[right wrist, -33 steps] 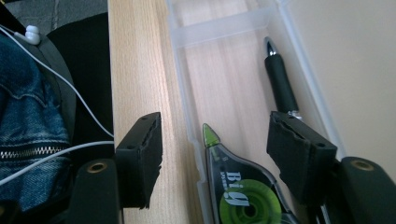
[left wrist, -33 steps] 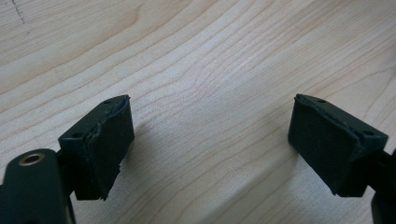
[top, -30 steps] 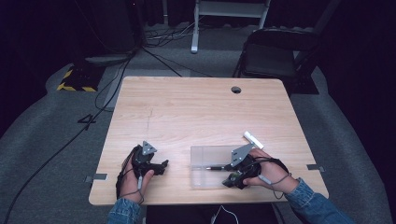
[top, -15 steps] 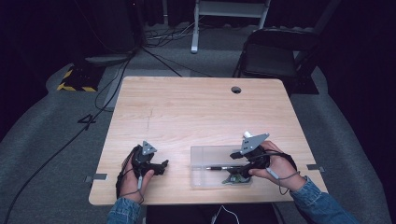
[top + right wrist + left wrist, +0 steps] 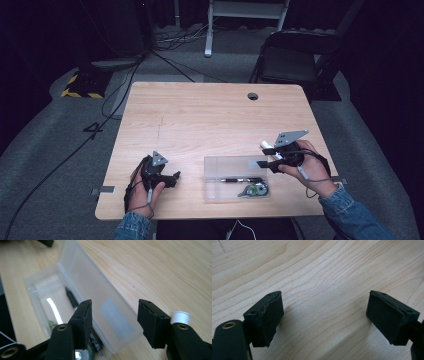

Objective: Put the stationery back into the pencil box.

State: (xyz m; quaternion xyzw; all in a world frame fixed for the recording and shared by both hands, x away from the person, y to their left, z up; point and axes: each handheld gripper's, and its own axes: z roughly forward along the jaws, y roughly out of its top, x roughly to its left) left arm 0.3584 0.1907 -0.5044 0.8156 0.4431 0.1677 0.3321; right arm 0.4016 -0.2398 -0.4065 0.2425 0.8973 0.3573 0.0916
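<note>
Take the clear plastic box [image 5: 235, 177] as your landmark: it lies on the tabletop [image 5: 210, 120] close to the near edge, with only a narrow strip of wood between its front wall and that edge. Behind the box the tabletop is bare wood all the way to the round cable hole [image 5: 253, 96] near the far edge. To the left of the box there is a bare gap before your left hand-held gripper [image 5: 172, 177]; to the right, the tabletop runs a short way on to its right edge.

Inside the box lie a dark pen [image 5: 240, 179], lengthwise, and a green-and-silver item [image 5: 254, 189] nearer the front wall; what that item is cannot be told. Its open lid [image 5: 105, 302] lies behind the tray, seen in the right gripper view as a frosted panel.

Your right hand-held gripper [image 5: 265, 164] is at the right rear corner of the box, its jaws spread and nothing between them; in its own view [image 5: 113, 322] the jaws straddle the lid's corner, whether touching cannot be told. Your right hand [image 5: 307, 165] comes in from the right, wrist angled towards the box.

Your left hand-held gripper [image 5: 324, 317] has its jaws wide apart over bare wood, pointing towards the box, your left hand [image 5: 142, 187] low by the near edge.
</note>
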